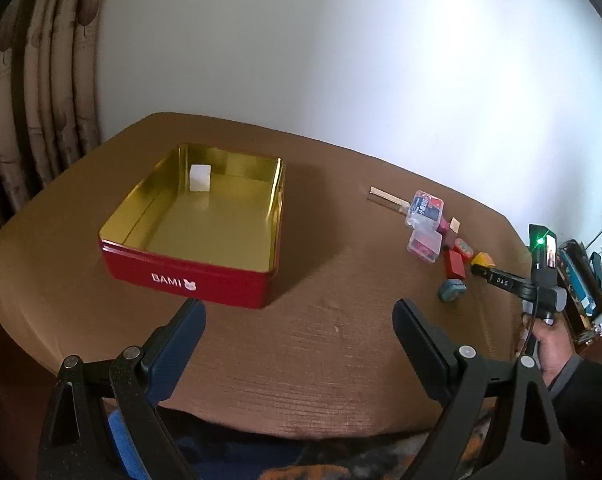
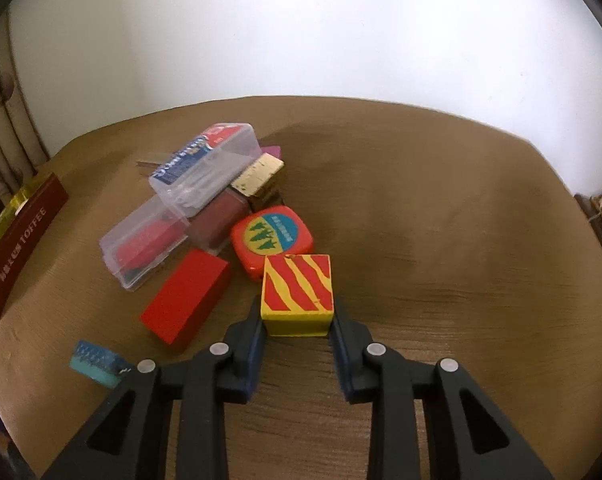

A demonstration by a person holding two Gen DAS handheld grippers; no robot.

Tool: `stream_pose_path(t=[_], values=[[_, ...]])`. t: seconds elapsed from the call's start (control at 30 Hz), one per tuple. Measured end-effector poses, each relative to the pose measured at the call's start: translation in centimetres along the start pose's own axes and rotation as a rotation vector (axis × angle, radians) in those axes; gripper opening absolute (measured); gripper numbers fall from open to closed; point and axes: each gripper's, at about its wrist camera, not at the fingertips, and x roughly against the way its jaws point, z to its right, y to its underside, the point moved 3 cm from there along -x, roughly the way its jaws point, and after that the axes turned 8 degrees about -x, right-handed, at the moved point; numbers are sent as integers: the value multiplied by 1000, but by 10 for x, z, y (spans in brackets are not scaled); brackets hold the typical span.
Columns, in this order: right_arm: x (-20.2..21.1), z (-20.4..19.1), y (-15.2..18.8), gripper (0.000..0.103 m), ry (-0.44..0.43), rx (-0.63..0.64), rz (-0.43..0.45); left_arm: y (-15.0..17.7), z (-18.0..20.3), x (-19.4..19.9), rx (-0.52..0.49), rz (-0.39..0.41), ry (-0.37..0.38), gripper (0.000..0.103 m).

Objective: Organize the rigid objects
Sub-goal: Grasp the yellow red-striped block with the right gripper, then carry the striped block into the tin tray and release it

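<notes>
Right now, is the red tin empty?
No, a white cube sits inside the red tin, near its far wall.

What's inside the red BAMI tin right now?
One white cube sits near the far wall of the red tin; the rest of the visible gold floor is bare. The near wall hides the strip of floor just behind it.

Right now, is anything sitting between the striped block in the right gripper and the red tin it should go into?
Nothing visible blocks it. The right gripper is shut on the striped block, and bare table lies between the pile and the open red tin. Only a white cube sits inside.
</notes>
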Motion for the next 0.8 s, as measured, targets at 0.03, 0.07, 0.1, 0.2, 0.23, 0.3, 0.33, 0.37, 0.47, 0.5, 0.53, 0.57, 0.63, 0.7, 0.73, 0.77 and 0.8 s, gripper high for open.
stream_pose_path(t=[0.03, 0.07, 0.1, 0.2, 0.23, 0.3, 0.33, 0.37, 0.47, 0.5, 0.53, 0.57, 0.63, 0.7, 0.73, 0.77, 0.8], values=[[5, -3, 0, 30, 14, 12, 7, 2, 0, 1, 0, 0, 0, 92], [10, -5, -1, 30, 20, 16, 15, 3, 2, 1, -2, 3, -3, 92], [16, -8, -4, 30, 27, 17, 23, 5, 4, 2, -9, 12, -11, 92], [30, -19, -14, 30, 63, 35, 36, 11, 7, 8, -32, 29, -39, 92], [34, -24, -18, 30, 69, 44, 42, 12, 8, 10, -39, 35, -47, 92], [44, -39, -25, 30, 85, 65, 59, 13, 8, 14, -44, 46, -68, 92], [50, -47, -29, 30, 88, 75, 67, 13, 7, 15, -40, 52, -72, 92], [55, -50, -31, 30, 87, 82, 72, 13, 5, 17, -33, 65, -74, 92], [69, -80, -42, 30, 67, 104, 94, 12, -6, 23, -1, 92, -94, 92], [74, -94, -47, 30, 57, 111, 104, 11, -8, 23, 6, 98, -102, 92], [78, -103, -49, 30, 46, 114, 108, 11, -13, 24, 17, 104, -124, 92], [83, -117, -53, 30, 29, 117, 114, 11, -17, 24, 30, 103, -138, 92], [87, -140, -61, 30, 8, 133, 126, 12, -28, 25, 72, 104, -157, 92], [92, -165, -66, 30, -19, 158, 135, 13, -36, 25, 93, 106, -176, 92], [94, -179, -69, 30, -31, 173, 138, 13, -40, 25, 104, 109, -187, 92], [97, -196, -71, 30, -44, 195, 146, 13, -44, 26, 111, 112, -194, 92], [99, -209, -72, 30, -55, 210, 150, 13, -46, 25, 119, 111, -200, 92]])
